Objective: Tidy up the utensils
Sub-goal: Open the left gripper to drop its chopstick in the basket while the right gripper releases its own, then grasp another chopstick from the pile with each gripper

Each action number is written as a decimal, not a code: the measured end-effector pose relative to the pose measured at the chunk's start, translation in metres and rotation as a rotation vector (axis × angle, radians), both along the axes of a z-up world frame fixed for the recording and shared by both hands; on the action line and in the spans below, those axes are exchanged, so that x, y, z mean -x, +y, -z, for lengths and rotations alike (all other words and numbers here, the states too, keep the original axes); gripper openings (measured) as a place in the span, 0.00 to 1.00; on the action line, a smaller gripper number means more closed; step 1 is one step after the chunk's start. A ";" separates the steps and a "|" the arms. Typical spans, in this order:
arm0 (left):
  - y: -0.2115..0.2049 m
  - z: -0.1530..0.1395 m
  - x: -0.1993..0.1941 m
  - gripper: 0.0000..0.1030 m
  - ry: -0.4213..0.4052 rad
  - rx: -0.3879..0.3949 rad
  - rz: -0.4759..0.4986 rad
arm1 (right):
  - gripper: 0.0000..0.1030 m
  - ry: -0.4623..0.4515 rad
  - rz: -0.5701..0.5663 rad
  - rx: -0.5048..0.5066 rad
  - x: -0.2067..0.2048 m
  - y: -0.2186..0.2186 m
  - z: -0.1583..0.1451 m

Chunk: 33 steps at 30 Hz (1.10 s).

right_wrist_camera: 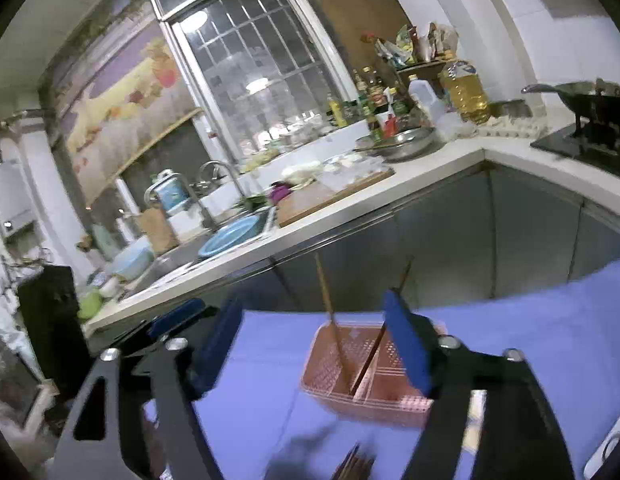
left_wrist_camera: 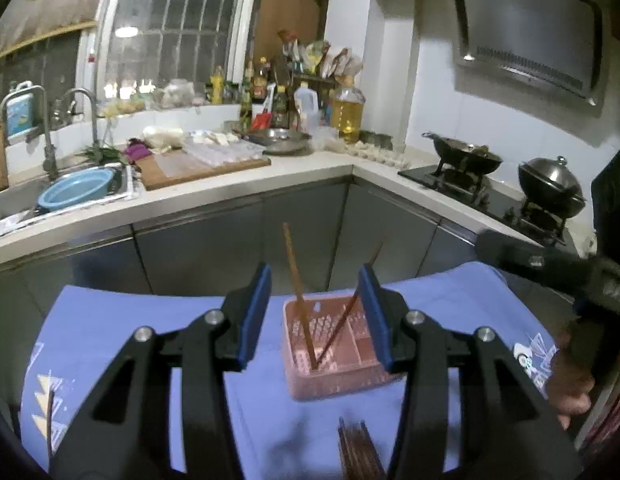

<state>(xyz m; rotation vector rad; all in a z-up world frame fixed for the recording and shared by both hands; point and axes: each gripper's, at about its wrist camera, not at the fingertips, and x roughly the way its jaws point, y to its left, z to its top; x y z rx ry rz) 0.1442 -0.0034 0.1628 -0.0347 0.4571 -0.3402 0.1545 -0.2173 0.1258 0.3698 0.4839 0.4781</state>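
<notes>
A pink slotted utensil basket (left_wrist_camera: 334,376) stands on a blue cloth (left_wrist_camera: 270,420); it also shows in the right wrist view (right_wrist_camera: 370,396). Two brown chopsticks (left_wrist_camera: 298,292) stand upright in it, leaning apart (right_wrist_camera: 330,316). A bundle of dark chopsticks (left_wrist_camera: 358,456) lies on the cloth near me, blurred in the right wrist view (right_wrist_camera: 356,464). My left gripper (left_wrist_camera: 316,316) is open and empty, just short of the basket. My right gripper (right_wrist_camera: 314,348) is open and empty, above the cloth in front of the basket. A single stick (left_wrist_camera: 50,420) lies at the cloth's left edge.
Behind the cloth run grey cabinet fronts (left_wrist_camera: 238,240) under a white counter (left_wrist_camera: 294,168) with a cutting board (left_wrist_camera: 198,164), bottles and a sink with a blue bowl (left_wrist_camera: 76,188). A stove with two woks (left_wrist_camera: 550,188) is at right.
</notes>
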 end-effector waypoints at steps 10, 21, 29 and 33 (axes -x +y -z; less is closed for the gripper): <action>0.018 0.147 0.090 0.39 0.309 -0.028 0.120 | 0.40 0.367 -0.073 0.289 0.109 0.036 0.173; -0.025 0.215 0.122 0.33 0.453 -0.141 0.214 | 0.22 0.438 -0.062 0.379 0.129 0.068 0.225; -0.027 0.224 0.122 0.30 0.466 -0.159 0.182 | 0.22 0.429 -0.082 0.411 0.133 0.077 0.225; -0.025 0.223 0.119 0.30 0.472 -0.156 0.162 | 0.22 0.430 -0.046 0.418 0.131 0.069 0.226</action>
